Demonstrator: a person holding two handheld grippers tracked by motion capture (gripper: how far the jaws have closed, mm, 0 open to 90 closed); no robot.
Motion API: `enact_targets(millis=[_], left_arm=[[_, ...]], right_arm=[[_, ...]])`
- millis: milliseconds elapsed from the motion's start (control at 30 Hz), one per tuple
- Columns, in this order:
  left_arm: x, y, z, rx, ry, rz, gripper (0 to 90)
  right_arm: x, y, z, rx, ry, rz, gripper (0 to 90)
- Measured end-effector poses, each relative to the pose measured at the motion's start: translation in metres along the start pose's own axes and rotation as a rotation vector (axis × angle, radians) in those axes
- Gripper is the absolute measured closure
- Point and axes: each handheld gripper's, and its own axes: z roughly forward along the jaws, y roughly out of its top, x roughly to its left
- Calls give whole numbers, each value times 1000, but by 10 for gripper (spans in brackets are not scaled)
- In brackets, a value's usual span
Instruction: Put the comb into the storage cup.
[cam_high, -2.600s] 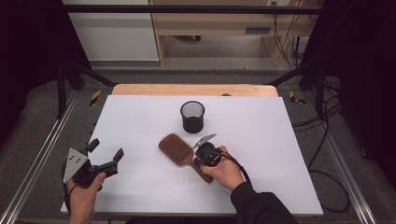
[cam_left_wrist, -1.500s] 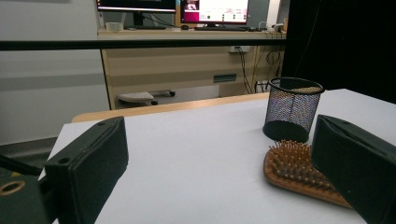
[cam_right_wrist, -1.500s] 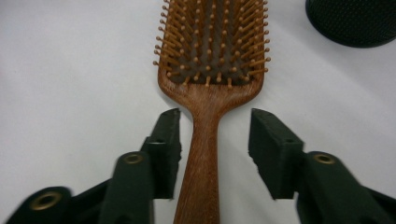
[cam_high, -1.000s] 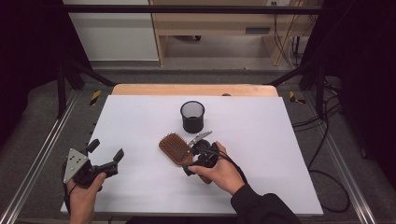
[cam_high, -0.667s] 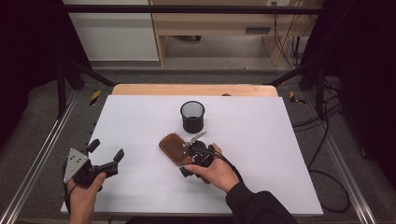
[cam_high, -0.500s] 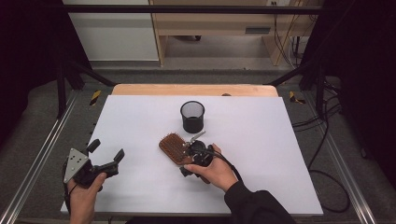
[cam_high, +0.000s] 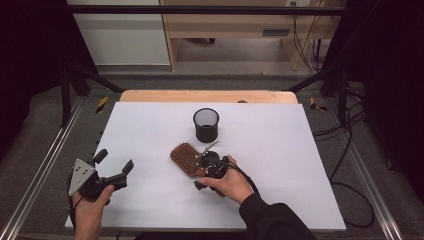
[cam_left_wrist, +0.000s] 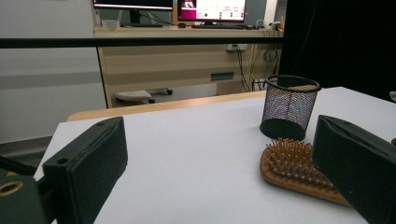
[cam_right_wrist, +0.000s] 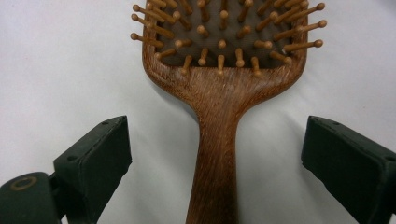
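hairbrush (cam_high: 185, 159): brown wooden paddle, flat on white table (cam_high: 300, 150), bristles up | handle runs toward 5 o'clock, head toward 11 | near table centre | mesh cup (cam_high: 206, 125): black, upright, empty, just beyond brush at 1 o'clock, apart

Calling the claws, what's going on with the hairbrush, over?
Right claw open, straddling the hairbrush handle, not gripping. Left claw open, off to the side. Mesh cup stands beyond, nothing blocking.
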Motion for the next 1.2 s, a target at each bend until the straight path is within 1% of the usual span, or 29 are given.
enact_targets(millis=[67, 300, 467, 600, 767, 833, 933, 1000, 1033, 1133, 1200], left_arm=[[0, 0, 0, 1, 0, -1, 38], [0, 0, 0, 1, 0, -1, 38], [0, 0, 0, 1, 0, -3, 38], [0, 0, 1, 3, -1, -1, 38], [-1, -1, 1, 6, 0, 5, 38], [-1, -1, 1, 6, -1, 7, 38], [-1, -1, 1, 6, 0, 7, 38], [-1, 0, 1, 5, 0, 7, 38], [-1, 0, 1, 5, 0, 7, 38], [-2, 0, 1, 6, 0, 7, 38], [-2, -1, 1, 4, 0, 6, 38]], right_arm=[[0, 0, 1, 6, 0, 2, 94], [-1, 1, 1, -4, -1, -3, 137], [-2, 1, 0, -11, 1, 11, 203], [-6, 1, 0, -16, 4, 26, 285], [-7, 3, 0, -25, 14, 30, 327], [-5, 2, 0, -25, 11, 16, 356], [-3, 2, -1, -18, -1, 8, 416], [-2, 1, -2, -15, 3, 4, 456], [-1, 0, -2, -15, -6, -10, 476], [0, -1, -3, -10, -20, -24, 537], [1, -2, -3, -10, -40, -50, 584]])
